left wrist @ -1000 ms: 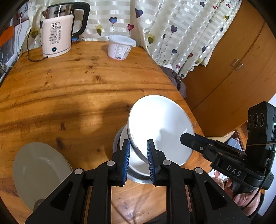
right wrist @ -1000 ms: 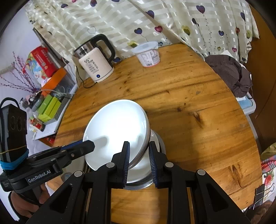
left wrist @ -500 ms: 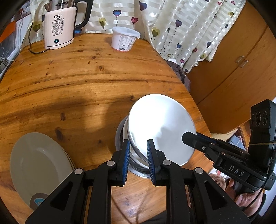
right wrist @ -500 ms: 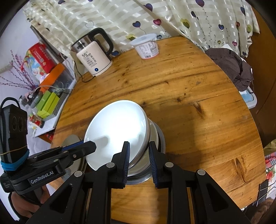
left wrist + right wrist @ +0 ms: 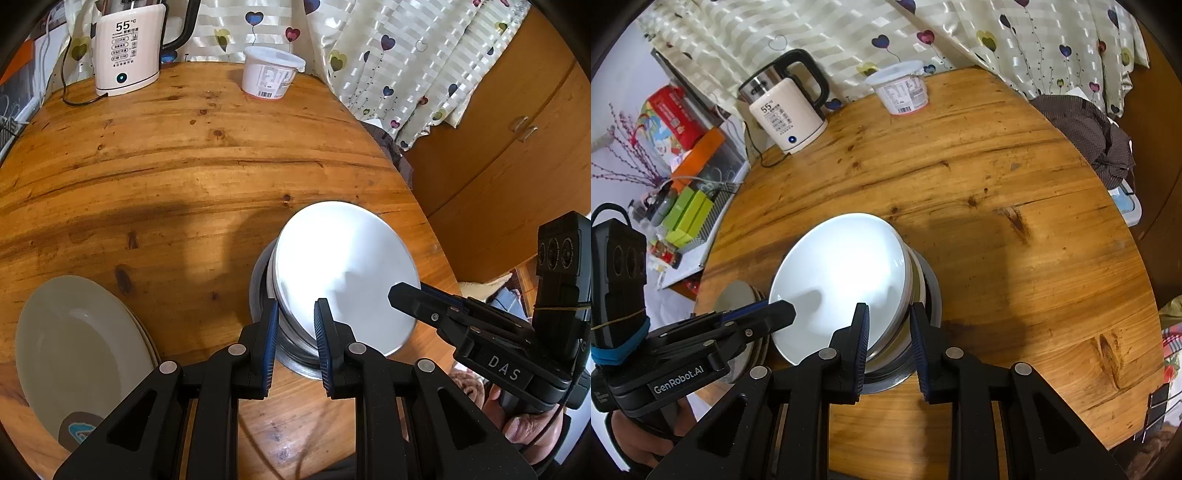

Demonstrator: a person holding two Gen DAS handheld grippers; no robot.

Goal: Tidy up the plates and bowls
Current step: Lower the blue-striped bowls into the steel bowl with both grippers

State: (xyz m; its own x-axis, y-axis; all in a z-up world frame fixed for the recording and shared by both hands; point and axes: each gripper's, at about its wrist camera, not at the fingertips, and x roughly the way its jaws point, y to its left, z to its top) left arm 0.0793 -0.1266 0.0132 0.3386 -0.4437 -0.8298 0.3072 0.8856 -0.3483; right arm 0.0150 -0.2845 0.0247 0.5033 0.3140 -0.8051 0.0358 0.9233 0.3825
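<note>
Bowls sit stacked near the front edge of a round wooden table (image 5: pixel 207 177), and two handheld grippers grasp the top one from opposite sides. The white bowl (image 5: pixel 343 273) is tilted, its open face turned toward the left wrist camera, and it rests in a stack of other bowls whose lowest member is a metal bowl (image 5: pixel 258 295) standing on the wood. The left gripper (image 5: pixel 295 332) has its blue-padded jaws narrowed on the white bowl's rim at the near left side. The right gripper (image 5: pixel 888 334) has its jaws closed the same way on the rim at the opposite side, and in the left view its black fingers reach in over the bowl from the right. A person's hand (image 5: pixel 524 428) holds the right gripper's handle.

To the left of the stack, well apart from it, lie greyish plates (image 5: pixel 77 354) stacked flat; the top one has a blue mark near its edge. At the far side of the table stand a cream electric kettle (image 5: pixel 127 51) showing the figure 55 and, beside it, a white lidded tub (image 5: pixel 271 74). A heart-patterned curtain (image 5: pixel 406 62) hangs behind, and a dark cloth (image 5: pixel 1089 133) lies off the table's right edge.
</note>
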